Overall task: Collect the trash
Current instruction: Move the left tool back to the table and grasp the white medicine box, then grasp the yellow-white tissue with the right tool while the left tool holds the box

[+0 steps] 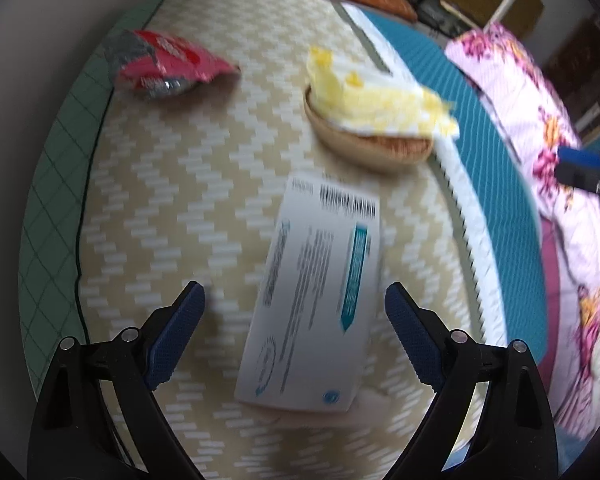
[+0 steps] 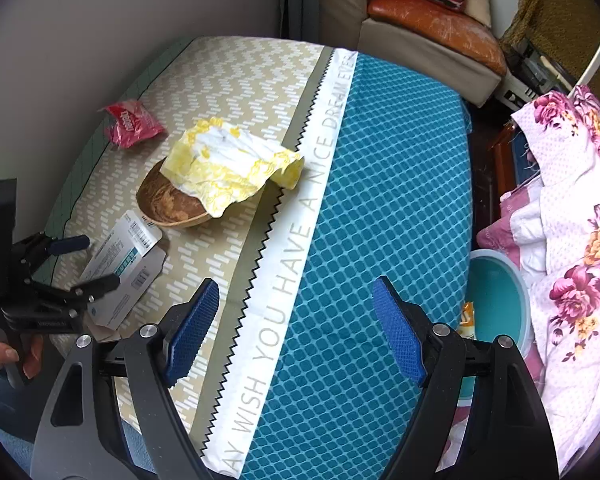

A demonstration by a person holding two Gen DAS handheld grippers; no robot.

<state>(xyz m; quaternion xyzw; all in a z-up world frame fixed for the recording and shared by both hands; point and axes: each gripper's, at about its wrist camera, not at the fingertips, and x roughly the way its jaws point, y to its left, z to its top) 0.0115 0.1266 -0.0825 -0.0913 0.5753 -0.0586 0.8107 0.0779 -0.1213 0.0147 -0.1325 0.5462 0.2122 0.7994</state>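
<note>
A flattened white carton [image 1: 312, 304] with teal print and a barcode lies on the beige zigzag bedsheet [image 1: 188, 184]. My left gripper [image 1: 294, 300] hangs open just above it, one blue finger on each side, not touching. Beyond lie a wooden bowl [image 1: 364, 140] with a yellow-white crumpled paper [image 1: 376, 96] draped over it, and a red snack wrapper [image 1: 168, 64]. In the right wrist view my right gripper [image 2: 296, 300] stands open and empty over the teal part of the sheet [image 2: 380, 184]. There the left gripper [image 2: 86, 262], carton [image 2: 124, 276], bowl [image 2: 168, 200], paper [image 2: 228, 168] and wrapper [image 2: 132, 124] show at left.
A teal bucket [image 2: 500, 300] stands beside the bed at right, with an orange-yellow scrap [image 2: 468, 316] at its rim. A floral pink blanket [image 2: 572, 216] is heaped at right. A wall runs along the bed's left side. An orange-cushioned seat [image 2: 428, 16] stands behind.
</note>
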